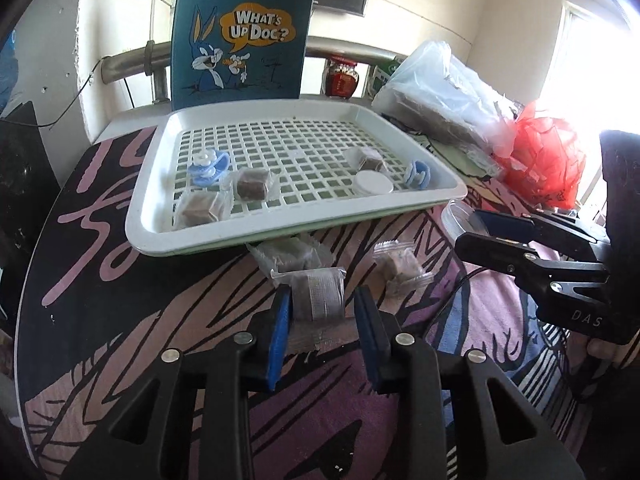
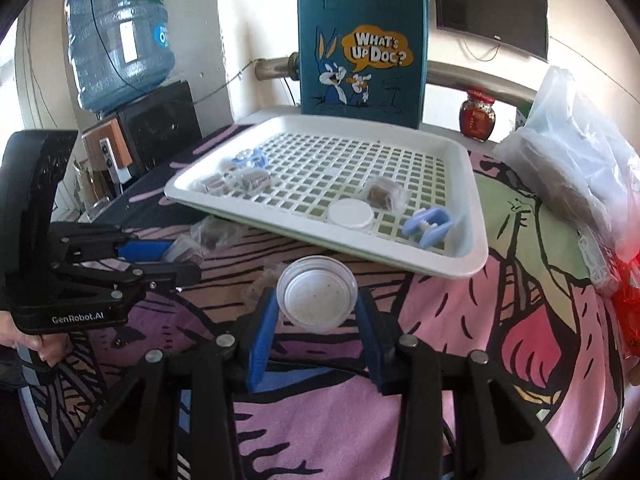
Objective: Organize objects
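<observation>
1. Snack packet [image 1: 318, 294], clear wrapper with brown block inside, seen in left wrist view between the blue pads of the left gripper [image 1: 324, 312]. Left pad touching the wrapper, right pad just beside it with a small gap, so jaws open around the packet, not clamped. Lies on the patterned cloth [image 1: 160, 280], just in front of the tray [image 1: 280, 236].
2. Two more packets on the cloth: one [image 1: 290, 254] at the tray's near rim, touching the first; another [image 1: 402, 270] to the right.
3. In the tray: two packets at near left [image 1: 250, 184] and [image 1: 200, 210], one at right [image 1: 370, 160], a white lid [image 1: 374, 184], two blue clips [image 1: 208, 164] and [image 1: 418, 174].
4. Right gripper [image 1: 472, 226] at right edge of same view, holding a clear round thing, half hidden.
5. Behind the tray: blue bag [image 1: 240, 36] standing upright, red jar [image 1: 342, 78], plastic bags [image 1: 448, 92].
6. In right wrist view, right gripper [image 2: 316, 308] closed on a clear cup [image 2: 316, 294], pads on both its sides, opening turned to the camera, raised over the cloth near the tray's [image 2: 460, 256] near rim.
7. Left gripper [image 2: 168, 256] at left, with a packet [image 2: 184, 250] between its fingers.
8. Water bottle [image 2: 120, 32] at far left, on a dark stand.
</observation>
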A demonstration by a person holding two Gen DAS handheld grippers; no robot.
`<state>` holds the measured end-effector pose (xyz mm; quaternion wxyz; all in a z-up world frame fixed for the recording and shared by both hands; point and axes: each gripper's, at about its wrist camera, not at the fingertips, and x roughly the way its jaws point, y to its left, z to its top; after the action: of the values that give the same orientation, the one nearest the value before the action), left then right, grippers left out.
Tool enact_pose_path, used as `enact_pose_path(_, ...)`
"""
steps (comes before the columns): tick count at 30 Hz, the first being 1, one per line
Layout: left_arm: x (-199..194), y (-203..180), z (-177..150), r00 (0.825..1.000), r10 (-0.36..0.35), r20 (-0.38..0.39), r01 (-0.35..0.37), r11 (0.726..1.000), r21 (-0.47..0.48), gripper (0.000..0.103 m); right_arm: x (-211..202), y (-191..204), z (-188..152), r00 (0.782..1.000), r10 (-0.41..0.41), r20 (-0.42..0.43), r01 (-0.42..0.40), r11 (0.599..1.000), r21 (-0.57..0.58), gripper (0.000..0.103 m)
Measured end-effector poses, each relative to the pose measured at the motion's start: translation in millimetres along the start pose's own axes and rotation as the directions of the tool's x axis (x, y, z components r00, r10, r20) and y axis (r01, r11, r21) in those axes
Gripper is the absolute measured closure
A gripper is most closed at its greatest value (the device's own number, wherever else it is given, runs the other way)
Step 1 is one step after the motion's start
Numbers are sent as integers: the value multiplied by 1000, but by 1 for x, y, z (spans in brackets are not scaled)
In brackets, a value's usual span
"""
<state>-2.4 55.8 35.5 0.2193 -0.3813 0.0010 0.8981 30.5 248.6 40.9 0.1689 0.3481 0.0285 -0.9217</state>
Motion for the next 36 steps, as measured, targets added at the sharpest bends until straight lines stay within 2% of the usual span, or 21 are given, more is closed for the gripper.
enact_pose_path(4,-14,2,5,996,27,89,-28,1000,8,72,-9,8,9,996,26,80,-29,999,41,64)
enact_pose_path(8,-14,1,2,988,72,135,-76,997,25,72,-3,15,9,996,5,94,-10,999,51,64)
enact_pose_path(10,-9,-2,2,991,72,114,-78,996,41,72,-1,13,5,995,-13,101,7,998,65,64)
enact_pose_path(15,-10,-3,1,990,78,117,-83,996,42,72,-4,9,2,992,0,124,-11,996,87,64)
enact_pose_path(23,-11,2,1,990,71,124,-73,997,15,72,-8,18,1,989,6,149,-12,999,42,64)
enact_pose_path(36,-12,2,1,990,64,127,-67,998,15,72,-9,17,0,989,7,150,-14,999,45,64)
